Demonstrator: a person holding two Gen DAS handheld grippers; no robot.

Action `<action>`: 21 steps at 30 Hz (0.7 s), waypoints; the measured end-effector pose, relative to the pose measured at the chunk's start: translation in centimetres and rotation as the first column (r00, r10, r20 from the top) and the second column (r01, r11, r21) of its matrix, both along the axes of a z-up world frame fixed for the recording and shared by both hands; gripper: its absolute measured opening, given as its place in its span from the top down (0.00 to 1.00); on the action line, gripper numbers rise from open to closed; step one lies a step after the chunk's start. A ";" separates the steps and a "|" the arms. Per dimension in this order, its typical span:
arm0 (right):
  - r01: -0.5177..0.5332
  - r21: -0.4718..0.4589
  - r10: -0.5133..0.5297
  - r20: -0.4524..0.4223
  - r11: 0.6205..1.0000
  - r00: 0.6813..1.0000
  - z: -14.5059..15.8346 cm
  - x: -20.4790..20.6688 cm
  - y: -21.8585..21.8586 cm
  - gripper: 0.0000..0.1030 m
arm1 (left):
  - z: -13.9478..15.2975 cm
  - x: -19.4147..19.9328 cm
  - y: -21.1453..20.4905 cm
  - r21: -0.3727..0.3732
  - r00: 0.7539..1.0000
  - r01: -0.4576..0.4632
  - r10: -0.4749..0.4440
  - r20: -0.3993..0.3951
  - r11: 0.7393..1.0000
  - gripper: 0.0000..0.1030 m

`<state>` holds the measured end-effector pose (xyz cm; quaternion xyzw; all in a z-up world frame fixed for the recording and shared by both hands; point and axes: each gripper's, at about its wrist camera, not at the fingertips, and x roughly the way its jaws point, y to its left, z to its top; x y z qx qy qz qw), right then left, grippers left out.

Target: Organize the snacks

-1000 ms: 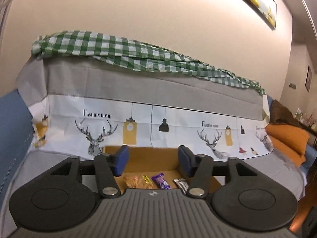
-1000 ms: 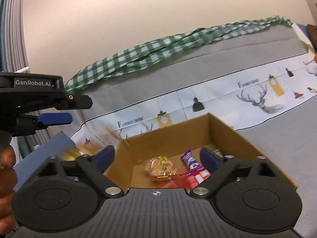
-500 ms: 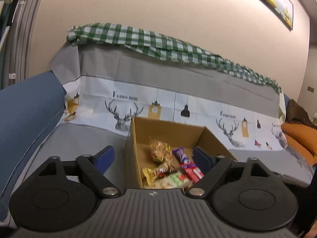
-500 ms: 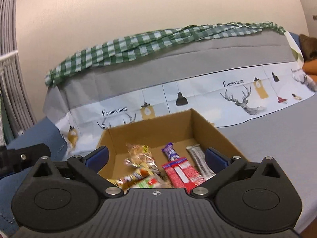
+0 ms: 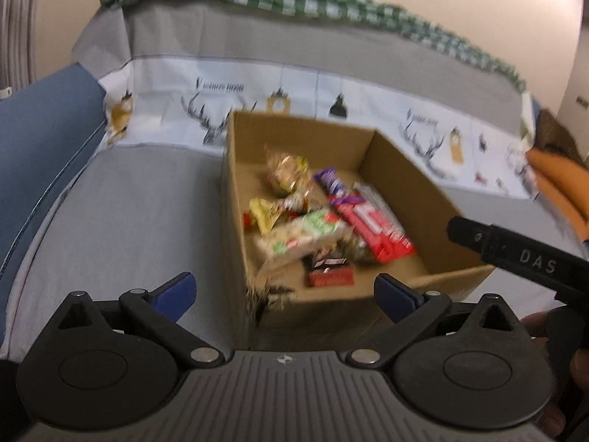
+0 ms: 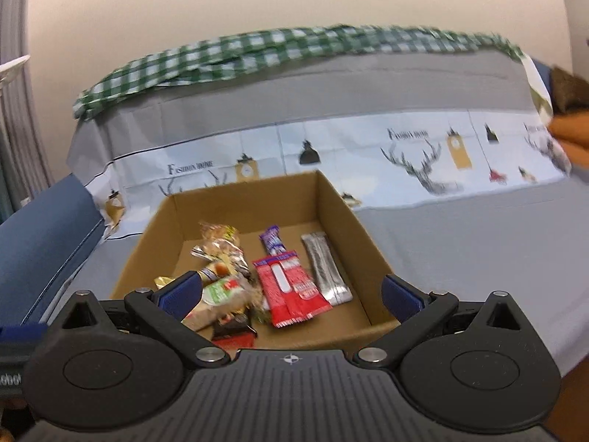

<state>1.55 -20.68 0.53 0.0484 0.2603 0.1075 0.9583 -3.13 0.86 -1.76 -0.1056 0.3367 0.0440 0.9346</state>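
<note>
**Q:** Where did things stand, and what could have gone wrong?

**A:** My left gripper (image 5: 283, 293) was opening and my right gripper (image 6: 291, 293) stood spread wide, both empty, above the cardboard box (image 6: 335, 206) on the sofa. The snacks lay heaped inside: a red packet (image 6: 289, 287), a silver stick (image 6: 325, 269), a purple bar (image 6: 272, 241). I judged the heap the risk: wrappers overlapped, so one pinch might have caught two or slid off foil. The soft seat could have let the box tip if a finger struck its wall.

**Q:** Any writing legible?

**A:** "Fashion Home" on the sofa cover (image 6: 191, 167), and "DAS" on the other handle (image 5: 537, 263). The wrappers were too blurred to read.
</note>
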 end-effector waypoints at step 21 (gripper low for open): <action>-0.057 -0.015 0.057 -0.002 0.998 0.998 -0.5 0.1 0.3 0.01 | 0.0 0.8 -1.1 0.014 1.000 -0.003 0.003 -0.006 1.000 0.00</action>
